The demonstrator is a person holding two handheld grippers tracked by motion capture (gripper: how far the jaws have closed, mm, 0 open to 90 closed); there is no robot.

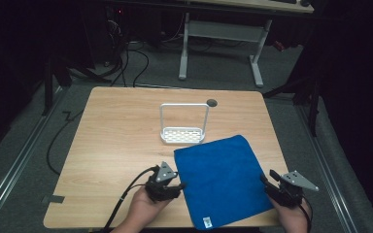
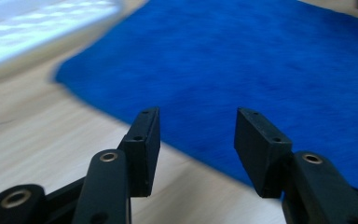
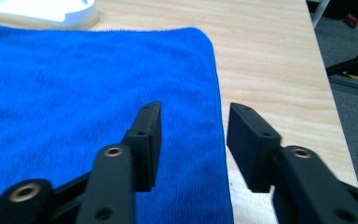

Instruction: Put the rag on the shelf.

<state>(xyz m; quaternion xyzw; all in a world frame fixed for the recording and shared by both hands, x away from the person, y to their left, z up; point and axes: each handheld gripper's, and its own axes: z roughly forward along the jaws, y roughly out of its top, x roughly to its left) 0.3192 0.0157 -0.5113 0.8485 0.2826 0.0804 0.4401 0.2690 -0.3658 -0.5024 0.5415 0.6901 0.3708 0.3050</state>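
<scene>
Both grippers, left (image 1: 177, 186) and right (image 1: 263, 180), are straddling the cloth's (image 1: 221, 179) side edges, jaws apart, needing to clamp next.

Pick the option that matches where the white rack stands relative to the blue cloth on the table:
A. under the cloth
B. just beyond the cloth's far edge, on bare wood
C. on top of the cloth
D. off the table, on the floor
B: in the high view the white rack stands on the table just past the far edge of the blue cloth.
</scene>
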